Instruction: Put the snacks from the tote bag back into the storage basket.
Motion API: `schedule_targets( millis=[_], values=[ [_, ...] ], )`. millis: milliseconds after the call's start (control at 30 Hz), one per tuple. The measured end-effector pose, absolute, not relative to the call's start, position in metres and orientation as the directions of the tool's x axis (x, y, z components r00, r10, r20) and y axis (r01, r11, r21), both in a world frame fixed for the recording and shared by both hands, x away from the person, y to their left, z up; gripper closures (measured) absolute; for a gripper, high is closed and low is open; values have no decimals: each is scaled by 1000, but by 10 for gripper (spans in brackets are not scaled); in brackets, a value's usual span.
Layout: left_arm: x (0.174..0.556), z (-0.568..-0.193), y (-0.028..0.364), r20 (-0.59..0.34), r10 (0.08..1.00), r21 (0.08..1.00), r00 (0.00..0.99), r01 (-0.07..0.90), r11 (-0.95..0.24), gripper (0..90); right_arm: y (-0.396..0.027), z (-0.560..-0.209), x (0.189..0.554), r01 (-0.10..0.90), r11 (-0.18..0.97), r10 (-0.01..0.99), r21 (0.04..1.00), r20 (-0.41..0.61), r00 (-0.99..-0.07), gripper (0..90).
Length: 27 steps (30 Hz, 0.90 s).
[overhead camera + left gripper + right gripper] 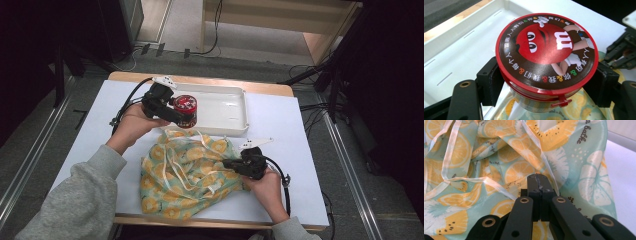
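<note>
— Two risks, I'd say: the tin (546, 53) could slip from the left gripper (175, 111) because it is clamped only just under its lid, or the cloth bag (187, 172) could shift.
— How do the jaws stand?
— Left ones are wide, pressing the tin's sides, held over the white tray's (235, 125) near edge. The right gripper's (539, 185) are closed tight at the bag's fabric; whether cloth is pinched, I cannot tell.

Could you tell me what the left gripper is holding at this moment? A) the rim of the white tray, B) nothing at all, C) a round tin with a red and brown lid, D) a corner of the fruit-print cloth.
C: the left gripper has its jaws pressed on either side of the round tin, held above the white tray and the cloth.
</note>
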<state>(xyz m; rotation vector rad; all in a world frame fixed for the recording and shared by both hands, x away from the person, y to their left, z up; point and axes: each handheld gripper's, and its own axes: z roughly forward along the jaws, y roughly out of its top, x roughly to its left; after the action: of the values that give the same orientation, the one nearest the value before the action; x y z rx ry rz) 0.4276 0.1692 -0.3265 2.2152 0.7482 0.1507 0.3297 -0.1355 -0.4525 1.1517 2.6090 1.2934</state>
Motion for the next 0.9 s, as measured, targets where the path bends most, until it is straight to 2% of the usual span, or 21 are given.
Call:
schedule_targets(
  millis=[200,267,667,900],
  values=[
    [440,-330,169,-120,579,713,806,476,-515,261,-136,-451,329,608,386,616,694,297,-730,900],
    [448,-333,170,-144,595,714,790,500,-490,261,-135,-451,329,609,385,617,693,297,-728,900],
    [474,-345,162,-101,631,693,769,509,-509,260,-133,-450,330,600,397,611,694,288,-737,900],
    [493,-354,158,-106,655,694,748,528,-490,260,-133,-449,328,593,396,607,701,285,-742,900]
  ],
)
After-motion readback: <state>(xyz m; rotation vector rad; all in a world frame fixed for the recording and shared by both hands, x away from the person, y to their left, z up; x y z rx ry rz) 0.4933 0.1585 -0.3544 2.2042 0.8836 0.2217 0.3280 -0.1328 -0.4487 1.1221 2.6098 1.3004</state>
